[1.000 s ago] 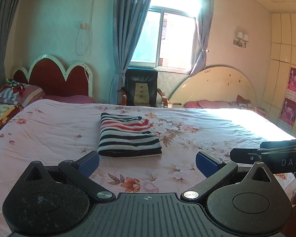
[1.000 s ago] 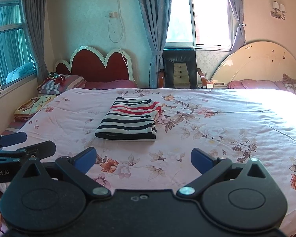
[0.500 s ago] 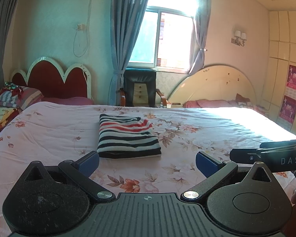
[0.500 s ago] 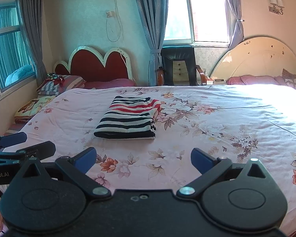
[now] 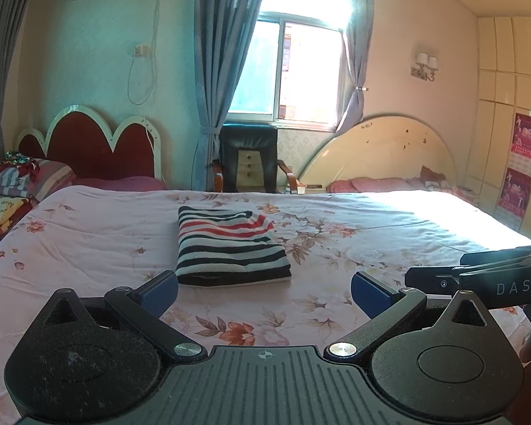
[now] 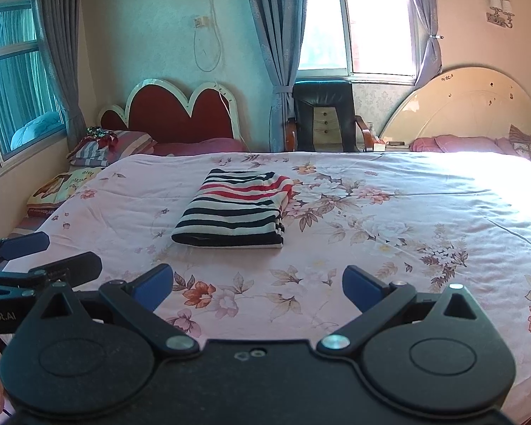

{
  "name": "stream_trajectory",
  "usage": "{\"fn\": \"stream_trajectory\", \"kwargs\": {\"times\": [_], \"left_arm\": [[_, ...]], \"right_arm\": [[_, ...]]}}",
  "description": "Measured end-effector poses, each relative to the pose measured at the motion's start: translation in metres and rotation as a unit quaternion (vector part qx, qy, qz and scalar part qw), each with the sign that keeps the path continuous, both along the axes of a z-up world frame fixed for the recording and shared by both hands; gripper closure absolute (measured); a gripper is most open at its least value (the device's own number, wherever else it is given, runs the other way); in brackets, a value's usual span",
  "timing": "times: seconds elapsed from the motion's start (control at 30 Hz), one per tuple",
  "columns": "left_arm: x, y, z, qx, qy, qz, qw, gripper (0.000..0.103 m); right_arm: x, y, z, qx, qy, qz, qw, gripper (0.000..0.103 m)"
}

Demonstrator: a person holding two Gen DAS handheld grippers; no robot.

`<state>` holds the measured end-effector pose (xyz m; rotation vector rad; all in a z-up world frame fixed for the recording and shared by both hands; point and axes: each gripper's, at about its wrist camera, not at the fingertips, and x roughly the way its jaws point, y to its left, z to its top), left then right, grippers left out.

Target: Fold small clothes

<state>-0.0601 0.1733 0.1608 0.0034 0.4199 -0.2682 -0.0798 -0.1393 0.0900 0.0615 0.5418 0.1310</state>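
I see the striped garment (image 5: 232, 248) already folded into a neat rectangle, lying flat on the floral bedsheet (image 5: 88, 233), a little left of the middle of the bed and beyond both tools. My left gripper (image 5: 263, 288) has its jaws wide apart and holds nothing; its blue pads (image 5: 159, 290) are above the sheet, near the close edge of the garment but not touching it. My right gripper (image 6: 258, 285) is also spread wide and empty, at the near side of the bed. Behind the bed stands a black chair (image 6: 324, 117) under the window.
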Motion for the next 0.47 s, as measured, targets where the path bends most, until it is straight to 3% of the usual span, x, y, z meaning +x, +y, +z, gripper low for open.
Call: {"fn": "stream_trajectory", "kwargs": {"times": [0.47], "left_arm": [[0.0015,0.0059,0.0005,0.017,-0.013,0.001,0.9998,0.000]], "right_arm": [[0.0083,0.0097,-0.0040,-0.002,0.006,0.009,1.000,0.002]]}}
